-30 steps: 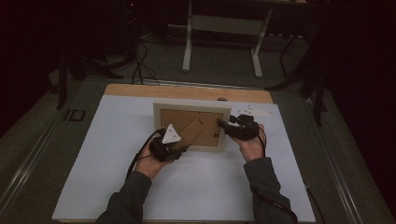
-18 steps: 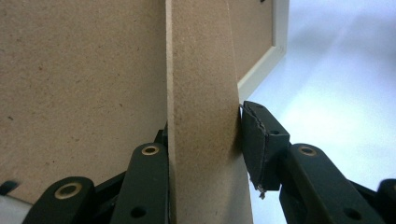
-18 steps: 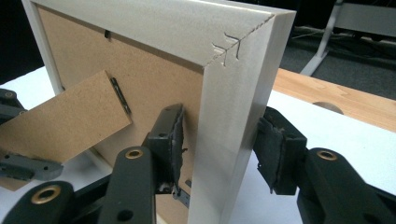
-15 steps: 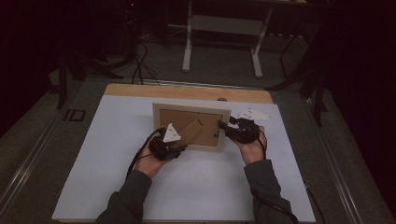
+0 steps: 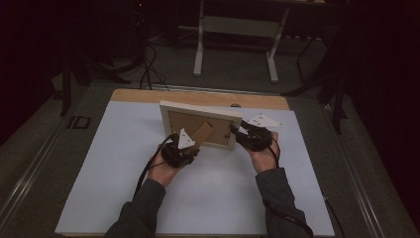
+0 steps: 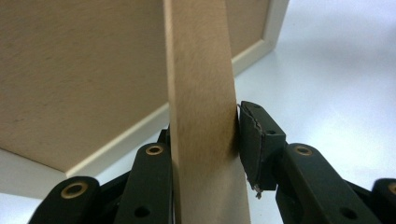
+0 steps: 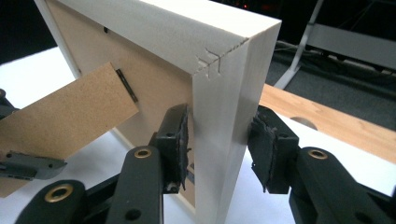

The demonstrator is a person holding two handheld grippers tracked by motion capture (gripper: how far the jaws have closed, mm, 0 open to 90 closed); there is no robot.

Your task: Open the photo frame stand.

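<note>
A pale wooden picture frame stands on the white table with its brown back toward me. Its brown fold-out stand sticks out from the back. My left gripper has just been closing and is shut on that stand, with the strip between its pads. My right gripper has also been closing and is clamped across the frame's right side rail, one pad on the inner face and one on the outer. The left gripper holding the stand shows at the left of the right gripper view.
The white table top spreads wide toward me. A bare wooden strip with a small hole runs along its far edge. Metal table legs and cables lie on the dark floor beyond.
The frame sits slightly higher and more upright than before. Both hands have hardly shifted.
</note>
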